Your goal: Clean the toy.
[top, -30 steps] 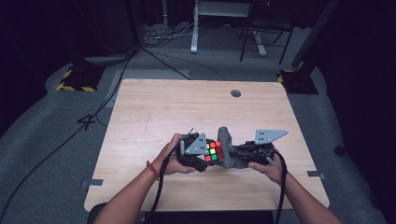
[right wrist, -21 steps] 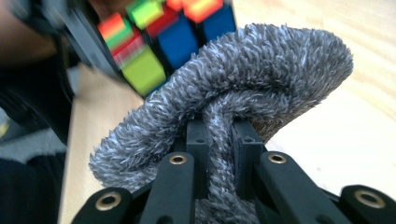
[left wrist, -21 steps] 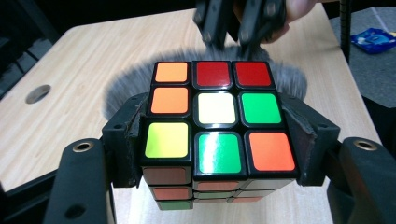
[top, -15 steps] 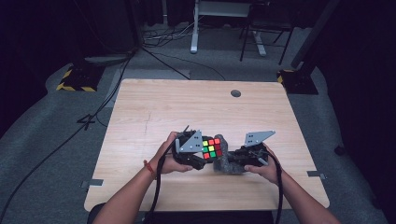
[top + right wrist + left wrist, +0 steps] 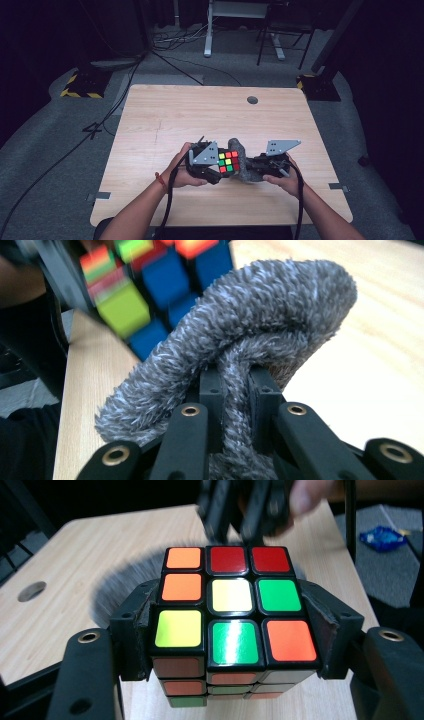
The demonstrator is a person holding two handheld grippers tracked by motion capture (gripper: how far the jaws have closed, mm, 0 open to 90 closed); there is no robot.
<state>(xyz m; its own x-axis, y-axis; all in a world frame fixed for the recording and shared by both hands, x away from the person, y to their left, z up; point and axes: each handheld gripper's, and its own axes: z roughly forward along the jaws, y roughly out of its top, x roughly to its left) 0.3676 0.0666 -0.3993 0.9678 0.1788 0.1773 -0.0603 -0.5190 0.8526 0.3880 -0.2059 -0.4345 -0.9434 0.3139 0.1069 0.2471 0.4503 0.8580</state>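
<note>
Above the near half of the wooden surface [image 5: 165, 120], a person is holding a pair of tongs in each hand. The left tongs [image 5: 216, 167] are clamping a colour cube [image 5: 228, 162] between their jaws; in the left gripper view the two black jaws are pressing against opposite sides of the cube [image 5: 232, 607], whose upward face is showing orange, red, yellow and green squares. The right tongs [image 5: 252, 169] are pinching a grey fuzzy cloth [image 5: 241, 161]; in the right gripper view the jaws are standing close together with a fold of the cloth [image 5: 240, 340] squeezed between them, the rest of the cloth bulging over their tips. The cloth is lying against the cube's right side in the high view, between the two tongs, and the cube's blue face [image 5: 170, 285] is appearing just behind the cloth. The left hand [image 5: 182, 170] and right hand [image 5: 282, 179] are gripping the tool bodies. A round hole [image 5: 252, 100] is sitting near the surface's far edge.
</note>
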